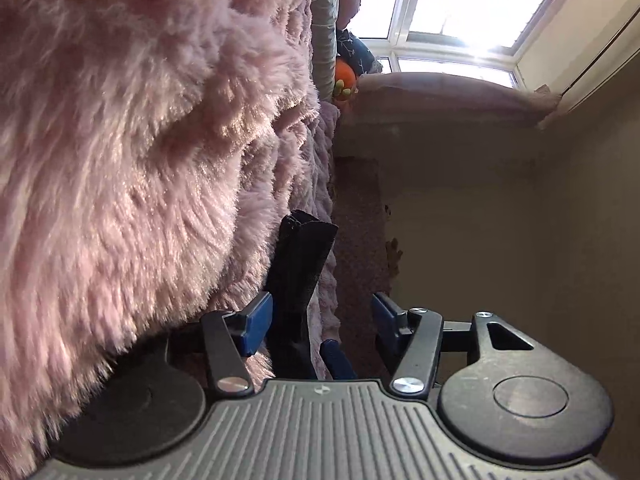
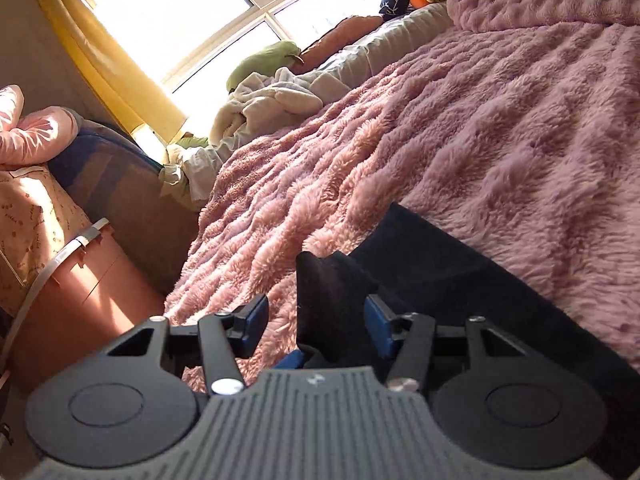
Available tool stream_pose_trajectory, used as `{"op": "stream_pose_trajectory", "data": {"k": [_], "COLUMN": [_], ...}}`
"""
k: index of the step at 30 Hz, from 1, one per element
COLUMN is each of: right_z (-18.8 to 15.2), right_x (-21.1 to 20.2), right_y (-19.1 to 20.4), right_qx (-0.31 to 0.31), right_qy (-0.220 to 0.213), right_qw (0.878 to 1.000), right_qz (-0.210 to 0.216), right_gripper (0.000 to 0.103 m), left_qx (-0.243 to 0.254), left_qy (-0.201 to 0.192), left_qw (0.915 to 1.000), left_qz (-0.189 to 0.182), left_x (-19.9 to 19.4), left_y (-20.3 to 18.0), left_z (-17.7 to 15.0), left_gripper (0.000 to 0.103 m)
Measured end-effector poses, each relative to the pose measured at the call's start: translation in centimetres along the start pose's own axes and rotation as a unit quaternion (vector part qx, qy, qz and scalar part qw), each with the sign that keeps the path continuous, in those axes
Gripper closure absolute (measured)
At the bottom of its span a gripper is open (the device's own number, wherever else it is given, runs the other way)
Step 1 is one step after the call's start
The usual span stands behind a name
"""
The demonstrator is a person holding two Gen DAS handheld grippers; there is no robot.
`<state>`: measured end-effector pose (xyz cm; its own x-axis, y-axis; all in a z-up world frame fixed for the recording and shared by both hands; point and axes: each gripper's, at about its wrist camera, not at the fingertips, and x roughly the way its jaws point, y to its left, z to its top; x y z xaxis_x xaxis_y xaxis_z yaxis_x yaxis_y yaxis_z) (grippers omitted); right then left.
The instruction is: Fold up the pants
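Left wrist: left gripper (image 1: pixel 320 316) fingers apart, straddling black pants (image 1: pixel 300 264) beside pink blanket (image 1: pixel 120 140) | right wrist: right gripper (image 2: pixel 316 320) fingers apart, flanking pants (image 2: pixel 332 292)

The blanket (image 2: pixel 500 120) is long-pile pink plush, shaggy and faintly glossy where sun strikes it. The pants (image 2: pixel 432 264) are dark matt cloth, finely napped. The right gripper (image 2: pixel 316 320) is matt black plastic with ribbed grey housing, blue pads (image 2: pixel 378 320) and shiny metal rivets.
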<state>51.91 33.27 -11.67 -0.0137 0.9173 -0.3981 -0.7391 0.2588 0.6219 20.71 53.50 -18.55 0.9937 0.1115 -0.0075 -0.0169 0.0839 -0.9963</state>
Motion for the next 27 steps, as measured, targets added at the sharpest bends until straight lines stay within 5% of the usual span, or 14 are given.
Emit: {"op": "stream_pose_trajectory", "data": {"k": [4,10,12,13,16,21,25,26,27], "right_z": [1.1,1.7,1.7,1.6,1.4,2.5,2.7,2.7,2.6], "right_x": [1.1,2.5,3.2,3.4,2.3,0.2,0.8,0.9,1.1], "right_y": [-1.8,-3.3,-3.1,-2.8,-2.0,-3.1,-3.8,-3.8,-3.7], "right_qx": [-0.033,-0.038,-0.064,-0.081,-0.127,-0.114,-0.109,-0.106,-0.105], "right_qy": [0.041,0.098,0.109,0.109,0.069,-0.029,-0.009,0.000,0.000], "right_qw": [0.994,0.994,0.991,0.990,0.989,0.989,0.988,0.988,0.988], "right_qz": [-0.094,-0.026,-0.037,-0.038,-0.021,-0.085,-0.110,-0.109,-0.115], "right_gripper": [0.052,0.054,0.098,0.103,0.103,0.103,0.103,0.099,0.085], "left_qx": [0.009,0.010,0.010,0.011,0.015,0.011,0.010,0.009,0.008], "left_qy": [-0.001,-0.004,-0.006,-0.006,-0.006,-0.007,-0.008,-0.008,-0.008], "left_qw": [1.0000,0.9999,0.9999,0.9999,0.9998,0.9999,0.9999,0.9999,0.9999], "left_qz": [0.004,0.007,0.008,0.008,0.011,0.007,0.007,0.007,0.006], "left_x": [0.1,0.2,0.2,0.2,0.2,-0.1,-0.3,-0.3,-0.3], "left_y": [-0.2,-0.3,-0.3,-0.2,-0.2,-0.1,0.0,0.0,0.0], "left_z": [-0.2,-0.3,-0.3,-0.3,-0.4,-0.4,-0.5,-0.4,-0.5], "left_gripper": [0.037,0.039,0.039,0.039,0.039,0.039,0.039,0.039,0.039]}}
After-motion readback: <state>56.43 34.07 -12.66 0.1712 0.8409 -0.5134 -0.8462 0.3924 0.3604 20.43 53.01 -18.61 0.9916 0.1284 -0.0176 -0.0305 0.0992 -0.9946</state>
